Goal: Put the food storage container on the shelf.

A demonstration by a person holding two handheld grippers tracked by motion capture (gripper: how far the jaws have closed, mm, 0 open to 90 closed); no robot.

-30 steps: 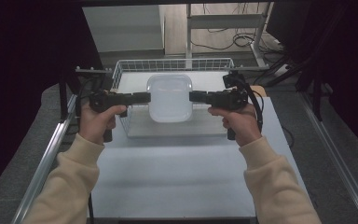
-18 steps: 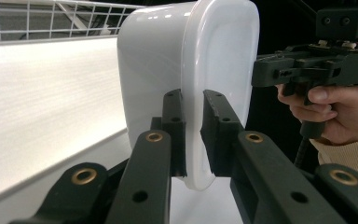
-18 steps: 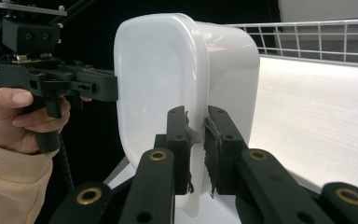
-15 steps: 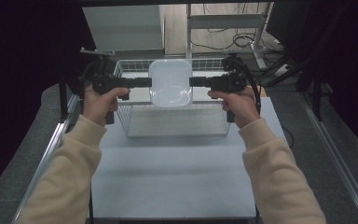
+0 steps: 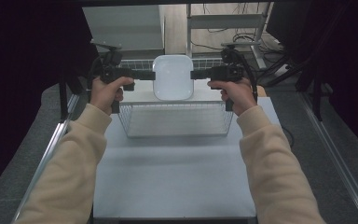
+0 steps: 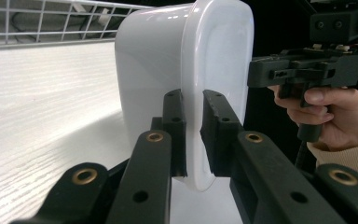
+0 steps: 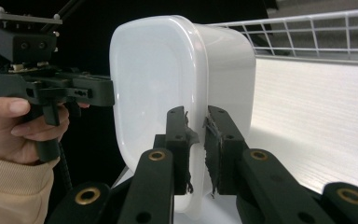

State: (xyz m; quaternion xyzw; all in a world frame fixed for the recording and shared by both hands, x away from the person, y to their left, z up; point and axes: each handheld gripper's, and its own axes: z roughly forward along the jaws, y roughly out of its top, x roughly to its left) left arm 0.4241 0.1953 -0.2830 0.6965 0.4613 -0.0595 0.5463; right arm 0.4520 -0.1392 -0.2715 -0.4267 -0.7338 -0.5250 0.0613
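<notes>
With the left tongs (image 5: 153, 74) and the right tongs (image 5: 192, 74), grips the white tub (image 5: 173, 77) from both sides. Pinches the thin edge of the tub on each side, jaws pressed tight on it, plain to see up close in both gripper views. Holds the tub up in the air, over the far part of the wire basket (image 5: 177, 122). Touches neither the basket nor the white counter (image 5: 172, 182). Keeps the tub tipped up on its side, flat face turned back to the person, deep part pointing away.

Now for the change. A second ago, held the tub lower, down by the middle of the basket and lying more flat. Since then, has lifted it up and pushed it away from the person. Has tipped it up too. Has moved both hands up and forward with it, level with each other.

Looks like lifting the tub out of the basket, and well on the way. Still needs a spot to set it down, maybe past the basket, maybe on the bare counter. Cannot tell which. Needs both grips kept tight and even. Could slip or twist otherwise, held only by that thin edge.
</notes>
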